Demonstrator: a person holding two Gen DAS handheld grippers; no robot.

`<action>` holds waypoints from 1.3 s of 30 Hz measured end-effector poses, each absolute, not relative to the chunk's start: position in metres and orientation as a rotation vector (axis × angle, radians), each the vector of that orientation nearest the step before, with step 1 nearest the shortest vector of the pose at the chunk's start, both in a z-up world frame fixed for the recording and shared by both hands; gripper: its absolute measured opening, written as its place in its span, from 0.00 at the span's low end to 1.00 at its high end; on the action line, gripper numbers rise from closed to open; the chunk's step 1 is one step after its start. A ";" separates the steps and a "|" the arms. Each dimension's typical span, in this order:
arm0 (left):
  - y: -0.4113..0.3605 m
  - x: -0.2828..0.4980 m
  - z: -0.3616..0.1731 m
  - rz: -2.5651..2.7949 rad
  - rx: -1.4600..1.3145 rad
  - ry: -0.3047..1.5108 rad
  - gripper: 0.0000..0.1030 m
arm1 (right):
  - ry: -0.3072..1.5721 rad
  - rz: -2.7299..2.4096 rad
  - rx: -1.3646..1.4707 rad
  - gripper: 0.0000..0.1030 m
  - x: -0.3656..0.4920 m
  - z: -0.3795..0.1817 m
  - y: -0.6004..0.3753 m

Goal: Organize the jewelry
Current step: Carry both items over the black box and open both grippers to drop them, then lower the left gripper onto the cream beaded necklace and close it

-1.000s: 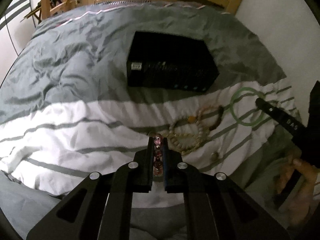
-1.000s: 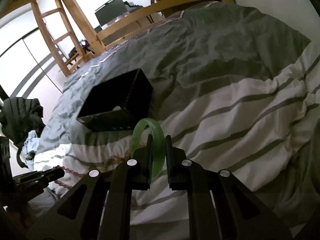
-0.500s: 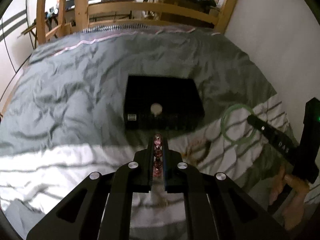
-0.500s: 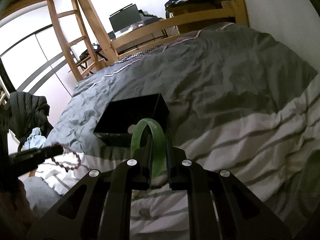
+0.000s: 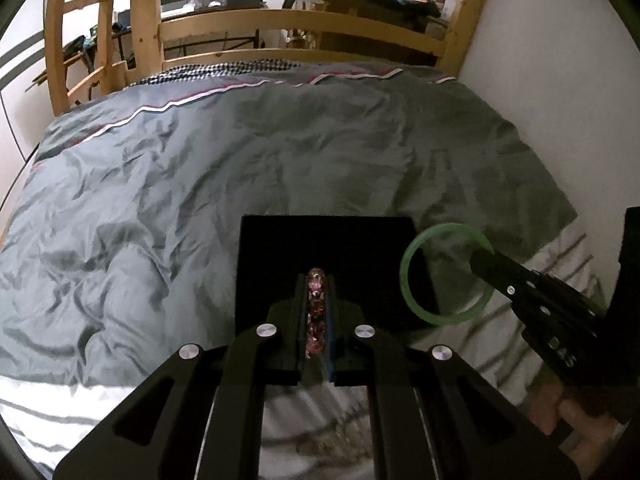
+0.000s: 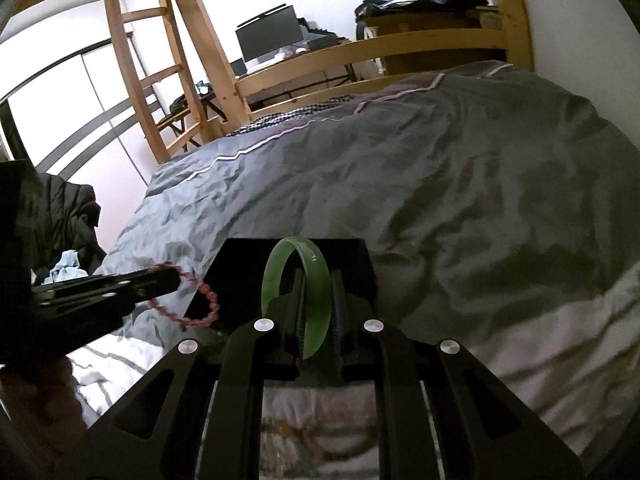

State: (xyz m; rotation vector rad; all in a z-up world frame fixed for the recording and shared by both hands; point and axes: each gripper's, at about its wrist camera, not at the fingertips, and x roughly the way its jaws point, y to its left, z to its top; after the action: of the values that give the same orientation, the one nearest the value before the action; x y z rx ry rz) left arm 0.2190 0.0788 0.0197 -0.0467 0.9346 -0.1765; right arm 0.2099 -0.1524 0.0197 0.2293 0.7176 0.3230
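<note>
My left gripper (image 5: 316, 280) is shut on a pink bead bracelet (image 5: 315, 312), held over the near edge of the black box (image 5: 280, 248) on the bed. The bracelet also hangs as a loop in the right wrist view (image 6: 200, 300), beside the box (image 6: 240, 264). My right gripper (image 6: 316, 276) is shut on a green bangle (image 6: 280, 268), upright between the fingers, just above the box's near right side. The bangle (image 5: 408, 280) and right gripper (image 5: 480, 264) show at right in the left wrist view.
The bed has a grey and white striped duvet (image 5: 160, 200). A wooden bed frame (image 5: 280, 20) stands at the far end, a white wall (image 5: 560, 100) on the right. A blurred pale bead string (image 6: 296, 428) lies on the duvet under the right gripper.
Both grippers have risen and moved forward from the jewelry pile to the black box, each carrying its piece. The box now sits just beyond both sets of fingertips.
</note>
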 end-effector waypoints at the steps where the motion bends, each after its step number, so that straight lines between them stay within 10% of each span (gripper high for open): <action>1: 0.081 0.223 0.016 -0.173 -0.048 0.938 0.06 | 0.716 0.329 0.228 0.12 0.212 0.018 -0.150; 17: 0.094 0.251 -0.027 -0.147 -0.041 1.035 0.07 | 0.782 0.346 0.154 0.18 0.234 -0.021 -0.124; 22: 0.098 0.241 -0.018 -0.132 -0.049 0.966 0.65 | 0.729 0.341 0.218 0.70 0.227 -0.017 -0.135; 25: 0.097 0.235 -0.012 -0.134 -0.051 0.937 0.76 | 0.683 0.313 0.257 0.86 0.219 -0.012 -0.145; 39: 0.090 0.181 -0.002 -0.150 -0.053 0.896 0.86 | 0.687 0.247 0.227 0.90 0.173 0.000 -0.175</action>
State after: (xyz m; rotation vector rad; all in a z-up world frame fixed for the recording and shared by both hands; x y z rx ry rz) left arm 0.1810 0.0905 -0.0017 -0.0529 0.8964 -0.1502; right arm 0.1731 -0.1748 0.0004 0.2270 0.6868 0.2472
